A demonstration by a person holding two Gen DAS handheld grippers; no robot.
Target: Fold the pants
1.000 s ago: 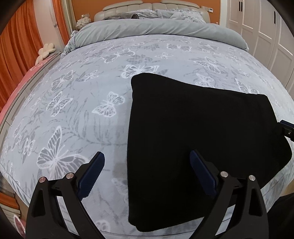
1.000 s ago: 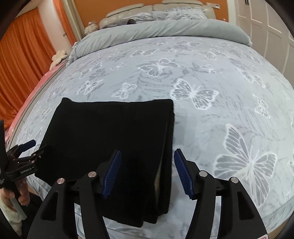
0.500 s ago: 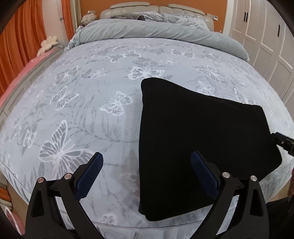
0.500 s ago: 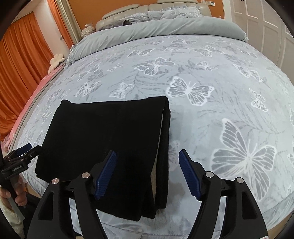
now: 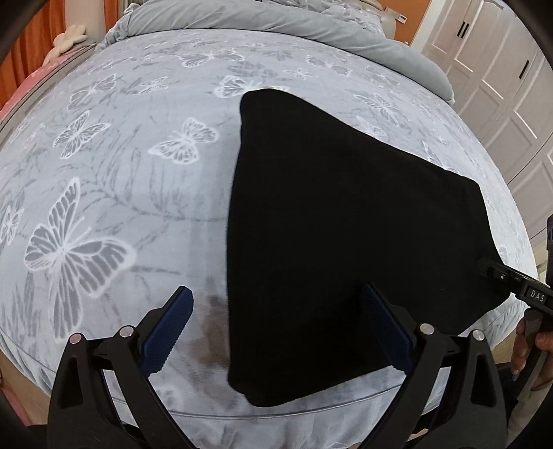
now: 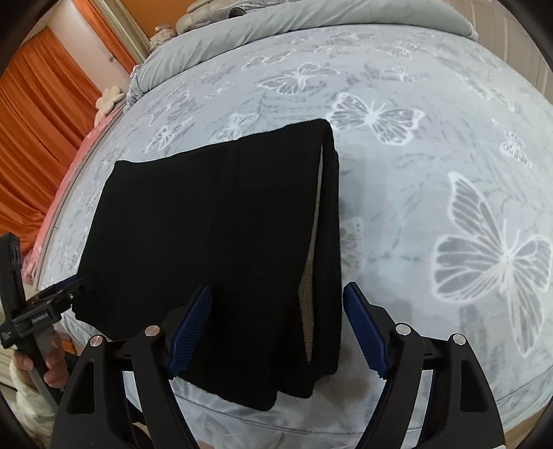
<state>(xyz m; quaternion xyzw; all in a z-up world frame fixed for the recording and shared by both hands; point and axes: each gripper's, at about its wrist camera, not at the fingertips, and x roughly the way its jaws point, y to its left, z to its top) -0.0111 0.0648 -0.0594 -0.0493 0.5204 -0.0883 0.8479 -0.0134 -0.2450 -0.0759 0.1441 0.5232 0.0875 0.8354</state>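
The black pants (image 5: 338, 241) lie folded into a flat block near the front edge of the bed. My left gripper (image 5: 276, 328) hangs open over the block's left edge, nothing pressed between its blue pads. In the right wrist view the same pants (image 6: 221, 241) show stacked layers at their right side, with a pale lining showing between them. My right gripper (image 6: 278, 328) straddles that layered right edge; its jaws are opening and the pads do not press the cloth. Each gripper appears at the other view's border, the right gripper (image 5: 511, 283) and the left gripper (image 6: 62, 293).
The bed (image 5: 103, 172) carries a grey-blue butterfly cover, with a grey duvet (image 6: 311, 20) bunched at the headboard. Orange curtains (image 6: 41, 114) hang at the left, white wardrobe doors (image 5: 501, 69) stand at the right. A person's hand (image 6: 52, 355) grips the left tool's handle.
My right gripper's jaws have widened and it has sunk closer to the pants' right edge. The left gripper has tilted, shifting the view; the pants lie as before.
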